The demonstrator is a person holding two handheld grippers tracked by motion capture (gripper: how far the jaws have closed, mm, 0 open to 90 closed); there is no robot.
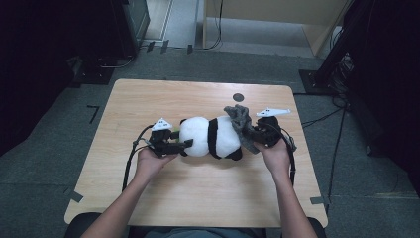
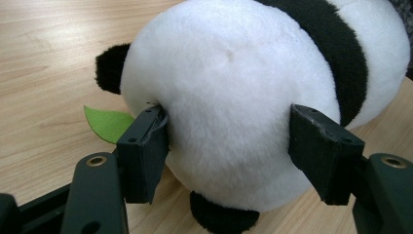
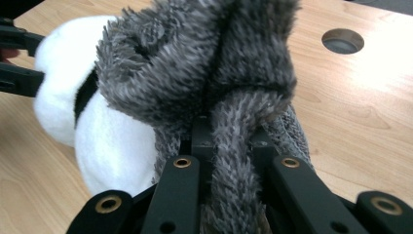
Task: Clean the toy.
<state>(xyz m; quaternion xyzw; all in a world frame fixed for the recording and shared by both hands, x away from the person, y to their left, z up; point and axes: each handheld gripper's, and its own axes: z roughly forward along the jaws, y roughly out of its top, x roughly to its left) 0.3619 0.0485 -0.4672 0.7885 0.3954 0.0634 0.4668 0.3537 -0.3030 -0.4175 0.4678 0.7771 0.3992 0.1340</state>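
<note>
A black-and-white panda plush (image 1: 210,136) lies on its side in the middle of the wooden table (image 1: 198,198). My left gripper (image 1: 184,144) holds its white head (image 2: 234,87): both jaws press into the fur on either side, set wide apart. A green felt leaf (image 2: 107,123) pokes out beside the left jaw. A grey furry cloth (image 1: 238,119) is bunched against the panda's other end. My right gripper (image 1: 250,135) is shut on a strand of that cloth (image 3: 234,161), which runs down between its jaws. The panda's white body (image 3: 107,146) sits just behind the cloth.
A round hole (image 1: 238,97) is cut in the table behind the cloth. Cables trail from both grippers toward the near edge. Dark stands and equipment surround the table on the floor. Bare tabletop lies in front of the panda and at the far left.
</note>
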